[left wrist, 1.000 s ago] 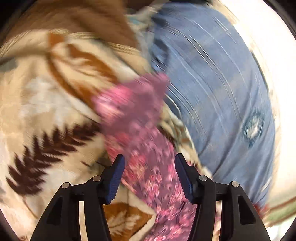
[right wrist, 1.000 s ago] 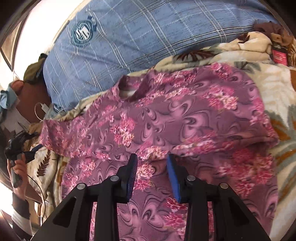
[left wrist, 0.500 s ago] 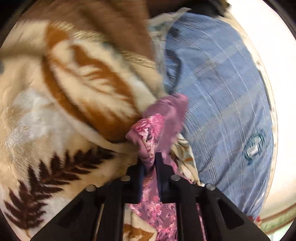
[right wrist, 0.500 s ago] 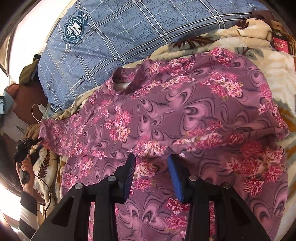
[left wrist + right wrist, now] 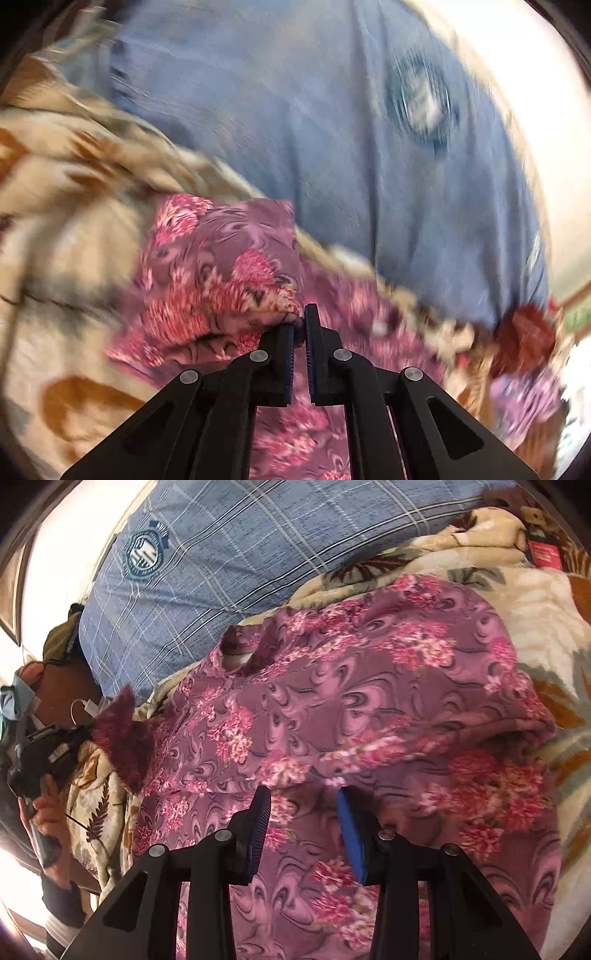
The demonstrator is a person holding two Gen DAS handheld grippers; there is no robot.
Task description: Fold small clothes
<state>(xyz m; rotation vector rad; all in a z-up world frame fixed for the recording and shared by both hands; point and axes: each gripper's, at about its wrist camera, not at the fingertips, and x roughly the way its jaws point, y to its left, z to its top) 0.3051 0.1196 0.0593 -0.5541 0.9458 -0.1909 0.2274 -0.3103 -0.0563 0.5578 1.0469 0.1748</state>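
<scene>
Bedding with a cream leaf-print blanket [image 5: 546, 602] is serving as the work surface, a blue plaid pillow [image 5: 229, 554] lying behind it. Purple floral garment [image 5: 369, 709] is lying spread over the blanket, filling most of the right wrist view, with a fold ridge running across just ahead of the right gripper [image 5: 303, 805]. Right jaws are standing apart, hovering over the cloth, gripping nothing. Left gripper [image 5: 300, 325] is pinching a sleeve or corner of the same garment [image 5: 221, 273], jaws pressed together on the fabric, which is bunching up to the left of the fingertips. In the right wrist view that lifted corner [image 5: 122, 734] is showing at the garment's far left edge, raised off the blanket, with the person's left hand [image 5: 40, 808] and tool just beyond it. Garment's long axis is running left to right across the right view, so the held end is lying well left of the open jaws; left hand is clearly the nearer one to that end. Likely step: folding the sleeve inward over the body, toward the right gripper. Left view is motion-blurred, so exactly how much cloth sits between the pads is hard to tell. A red tag [image 5: 545, 554] is sitting at the blanket's far right corner.
</scene>
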